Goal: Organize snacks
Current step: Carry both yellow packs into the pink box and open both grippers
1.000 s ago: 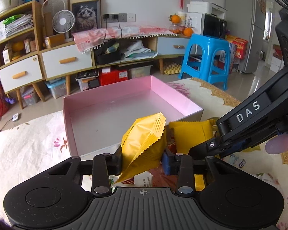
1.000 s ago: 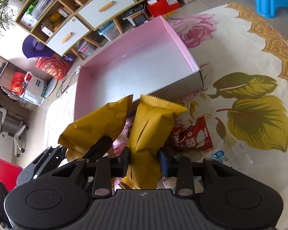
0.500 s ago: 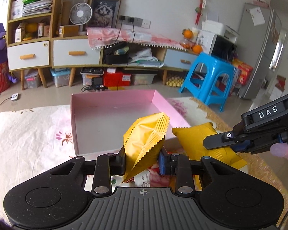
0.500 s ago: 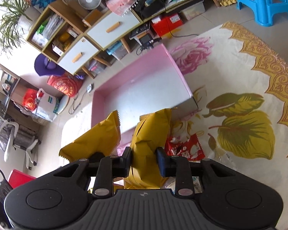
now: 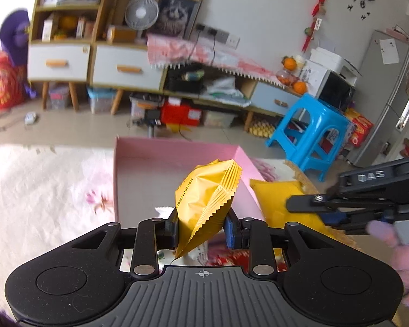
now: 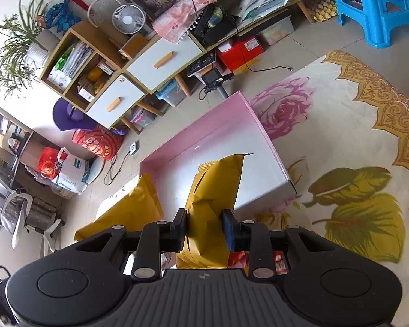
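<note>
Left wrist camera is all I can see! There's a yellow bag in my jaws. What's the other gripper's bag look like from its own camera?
Observer: In the right wrist view, the right gripper has its jaws shut on a yellow snack packet standing upright, its crimped end pointing toward the pink box.
Operator: Is anything in the box?
Observer: No snacks show in it; the right view looks down on a bare pale floor, though the packet hides a patch.
Operator: Any more snacks left?
Observer: Yes, a red packet lies on the flowered tablecloth just under the right gripper.
Operator: Where's my bag there?
Observer: Your yellow packet shows left of the other, beside the box's outer wall.
</note>
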Motion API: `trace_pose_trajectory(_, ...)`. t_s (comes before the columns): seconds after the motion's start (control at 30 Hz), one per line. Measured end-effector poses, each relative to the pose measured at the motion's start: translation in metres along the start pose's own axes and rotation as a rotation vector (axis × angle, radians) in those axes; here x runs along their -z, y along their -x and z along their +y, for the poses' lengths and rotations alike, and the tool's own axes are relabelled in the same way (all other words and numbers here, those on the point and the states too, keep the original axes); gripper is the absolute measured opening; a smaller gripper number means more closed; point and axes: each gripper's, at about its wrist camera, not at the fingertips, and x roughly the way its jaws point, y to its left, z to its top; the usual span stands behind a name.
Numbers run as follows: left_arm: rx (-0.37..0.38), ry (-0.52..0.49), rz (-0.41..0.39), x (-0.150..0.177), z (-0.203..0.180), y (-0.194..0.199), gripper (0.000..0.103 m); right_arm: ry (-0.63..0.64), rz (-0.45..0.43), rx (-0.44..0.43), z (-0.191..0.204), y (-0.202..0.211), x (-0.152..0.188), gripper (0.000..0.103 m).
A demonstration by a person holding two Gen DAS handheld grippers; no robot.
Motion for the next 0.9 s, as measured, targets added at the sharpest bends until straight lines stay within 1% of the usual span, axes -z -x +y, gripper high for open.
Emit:
trace_pose_trajectory(0.07,0.002,-0.012,0.015,0.003,0.0,0.001,0.028,-0.016,0.013,0.008,-0.003,-0.006,-0.001,0.018)
trace_pose_trajectory(0.17,-0.013,-0.032,0.015,0.009,-0.001,0.002,0.03,-0.026,0.023,0.024,-0.007,-0.01,-0.002,0.018)
trace_pose_trajectory(0.23,-0.027,-0.029,0.022,0.01,0.0,-0.001,0.033,-0.033,0.029,0.029,-0.009,-0.011,-0.001,0.019)
trace_pose_trajectory(0.33,-0.053,-0.015,0.022,0.01,0.002,-0.006,0.035,-0.035,0.036,0.037,-0.01,-0.012,0.001,0.019)
trace_pose_trajectory(0.4,-0.084,-0.023,0.022,0.012,0.002,-0.01,0.034,-0.032,0.042,0.044,-0.01,-0.012,0.002,0.019)
trace_pose_trajectory(0.5,-0.115,-0.026,0.011,0.015,0.002,-0.012,0.028,-0.029,0.045,0.049,-0.011,-0.012,0.003,0.019)
trace_pose_trajectory(0.7,-0.126,0.004,-0.02,0.006,0.006,-0.012,0.027,-0.034,0.028,0.013,-0.009,-0.012,-0.001,0.019)
trace_pose_trajectory(0.8,-0.139,-0.02,-0.018,-0.001,0.006,-0.018,0.027,-0.033,0.021,0.0,-0.006,-0.018,-0.009,0.019)
trace_pose_trajectory(0.9,-0.155,-0.056,-0.018,-0.01,0.004,-0.029,0.027,-0.012,-0.004,0.012,-0.005,-0.027,-0.019,0.019)
